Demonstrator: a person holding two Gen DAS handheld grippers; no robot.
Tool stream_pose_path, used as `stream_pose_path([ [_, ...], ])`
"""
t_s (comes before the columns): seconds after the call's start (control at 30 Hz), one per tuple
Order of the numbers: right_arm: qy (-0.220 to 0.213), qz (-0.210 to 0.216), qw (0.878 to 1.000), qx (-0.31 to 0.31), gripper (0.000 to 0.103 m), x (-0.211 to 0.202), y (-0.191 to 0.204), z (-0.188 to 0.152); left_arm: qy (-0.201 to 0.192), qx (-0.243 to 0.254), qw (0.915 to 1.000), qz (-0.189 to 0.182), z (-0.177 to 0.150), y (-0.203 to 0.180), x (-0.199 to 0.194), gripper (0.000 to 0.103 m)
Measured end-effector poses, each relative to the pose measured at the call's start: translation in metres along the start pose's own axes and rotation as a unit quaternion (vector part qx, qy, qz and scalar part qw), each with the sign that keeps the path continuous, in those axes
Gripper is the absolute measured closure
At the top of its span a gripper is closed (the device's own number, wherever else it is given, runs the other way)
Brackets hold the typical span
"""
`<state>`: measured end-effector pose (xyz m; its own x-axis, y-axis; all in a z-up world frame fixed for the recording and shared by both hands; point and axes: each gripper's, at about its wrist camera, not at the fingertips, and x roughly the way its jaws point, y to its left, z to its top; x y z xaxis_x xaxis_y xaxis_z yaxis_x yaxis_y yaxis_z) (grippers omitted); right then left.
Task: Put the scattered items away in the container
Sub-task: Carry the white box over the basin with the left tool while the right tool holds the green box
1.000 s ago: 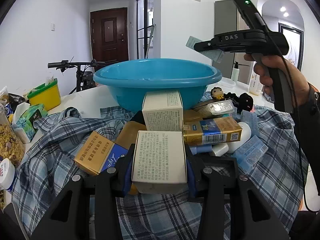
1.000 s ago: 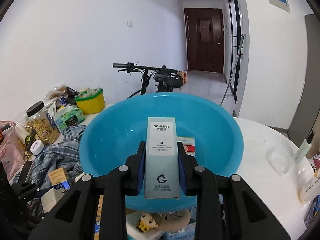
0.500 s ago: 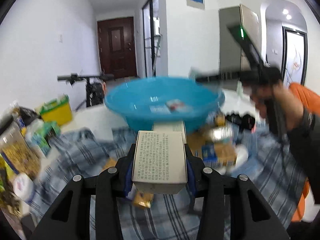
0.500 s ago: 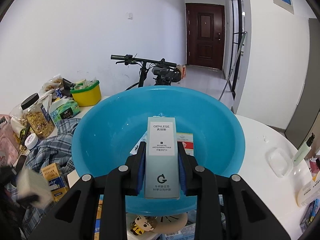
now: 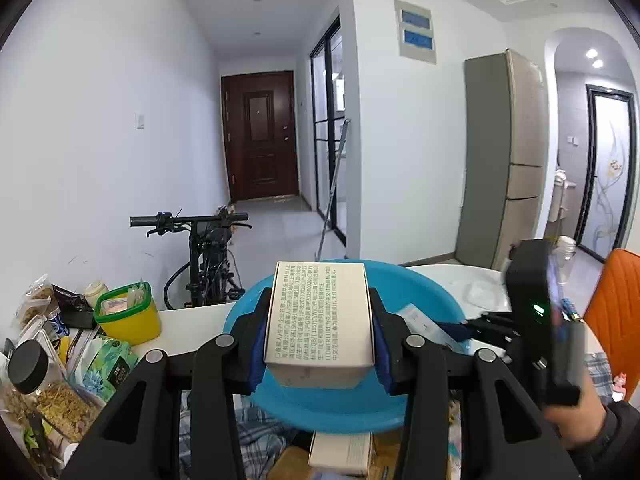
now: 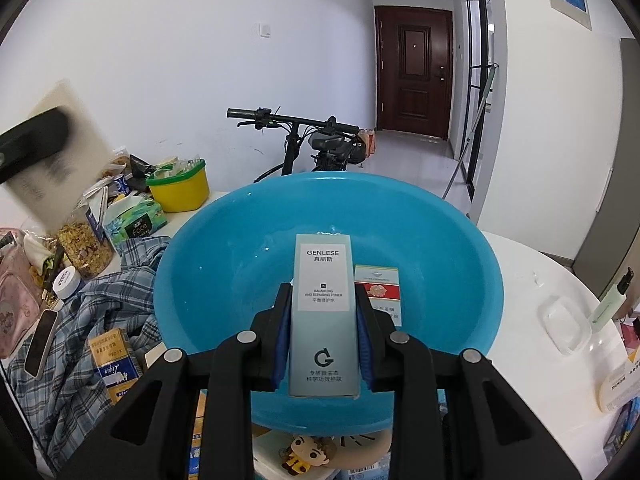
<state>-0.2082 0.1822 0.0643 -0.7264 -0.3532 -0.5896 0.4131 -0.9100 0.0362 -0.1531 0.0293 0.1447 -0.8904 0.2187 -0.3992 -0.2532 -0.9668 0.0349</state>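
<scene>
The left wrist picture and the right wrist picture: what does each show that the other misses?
Only the left wrist view shows the orange chair and the printed cream box sharply, gripped by the left claw. Only the right wrist view shows the red packet lying inside the basin, and the teal GENLESE box gripped by the right claw. Both show the blue basin, yellow tub, bicycle and brown door.
</scene>
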Motion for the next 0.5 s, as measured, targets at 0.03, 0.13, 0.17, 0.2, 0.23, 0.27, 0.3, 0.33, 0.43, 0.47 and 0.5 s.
stream_pose_path([
  [0.03,0.001,-0.001,1.000,-0.002,0.076,0.001,0.001,0.001,0.012,-0.001,0.9999,-0.004,0.000,-0.001,0.012,0.058],
  [0.13,0.006,-0.008,1.000,-0.009,0.076,0.005,0.003,0.003,0.043,-0.009,0.9991,-0.003,-0.010,0.002,0.042,0.058],
  [0.17,0.008,-0.010,1.000,-0.010,0.076,0.006,0.004,0.004,0.052,-0.013,0.9986,-0.002,-0.016,0.003,0.050,0.058],
  [0.2,0.009,-0.012,1.000,-0.010,0.076,0.007,0.003,0.004,0.066,-0.019,0.9977,-0.002,-0.023,0.006,0.063,0.058],
  [0.23,0.010,-0.013,1.000,-0.010,0.076,0.009,0.002,0.005,0.074,-0.023,0.9969,-0.005,-0.027,0.007,0.070,0.058],
  [0.27,0.010,-0.013,1.000,-0.009,0.076,0.010,0.001,0.006,0.086,-0.029,0.9959,-0.008,-0.033,0.008,0.080,0.058],
  [0.3,0.010,-0.015,1.000,-0.008,0.076,0.011,0.000,0.006,0.092,-0.030,0.9953,-0.008,-0.037,0.009,0.085,0.058],
  [0.33,0.010,-0.017,1.000,-0.009,0.076,0.012,0.001,0.006,0.098,-0.028,0.9948,-0.004,-0.042,0.009,0.091,0.058],
  [0.43,0.012,-0.020,1.000,-0.009,0.076,0.015,-0.001,0.006,0.107,-0.036,0.9936,-0.007,-0.049,0.012,0.102,0.058],
  [0.47,0.013,-0.020,1.000,-0.008,0.076,0.016,-0.002,0.006,0.108,-0.036,0.9934,-0.004,-0.050,0.011,0.104,0.058],
  [0.5,0.014,-0.021,1.000,-0.008,0.076,0.017,-0.003,0.006,0.110,-0.035,0.9933,0.000,-0.052,0.012,0.106,0.058],
])
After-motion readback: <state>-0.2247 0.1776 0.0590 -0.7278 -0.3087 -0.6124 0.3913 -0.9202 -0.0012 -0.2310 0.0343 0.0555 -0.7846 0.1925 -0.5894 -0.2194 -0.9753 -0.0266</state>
